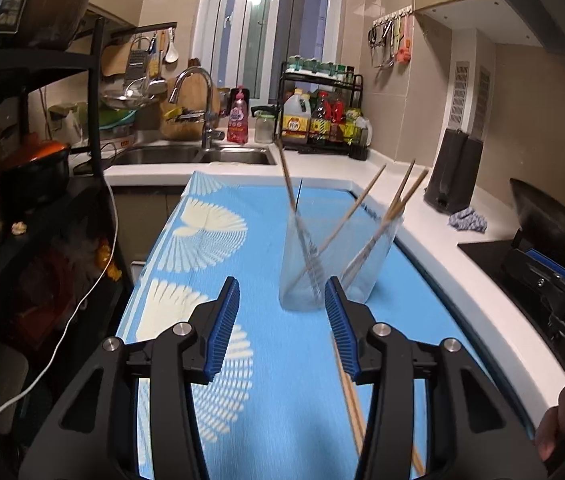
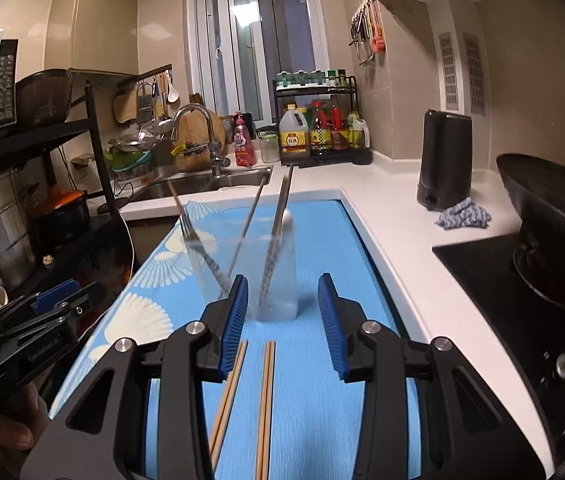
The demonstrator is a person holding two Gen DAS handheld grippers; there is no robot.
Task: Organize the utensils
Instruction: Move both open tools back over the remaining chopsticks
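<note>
A clear glass (image 1: 334, 268) stands on the blue mat (image 1: 266, 216) with several thin sticks leaning in it. My left gripper (image 1: 282, 292) is open just short of the glass, and its right finger overlaps the glass base in the picture. Wooden chopsticks (image 1: 352, 408) lie on the mat under that finger. In the right wrist view the glass (image 2: 254, 280) shows a fork and long blurred utensils. My right gripper (image 2: 283, 292) is open and empty, with two pairs of wooden chopsticks (image 2: 267, 396) on the mat below it. The left gripper (image 2: 42, 320) shows at the left edge.
Behind the mat are a sink (image 2: 202, 184) with a faucet, a rack of bottles (image 2: 322, 132), a black block (image 2: 444, 160) and a blue cloth (image 2: 464, 212). A wok (image 2: 554, 224) sits on the cooktop at the right. A black shelf (image 1: 42, 184) with pots stands at the left.
</note>
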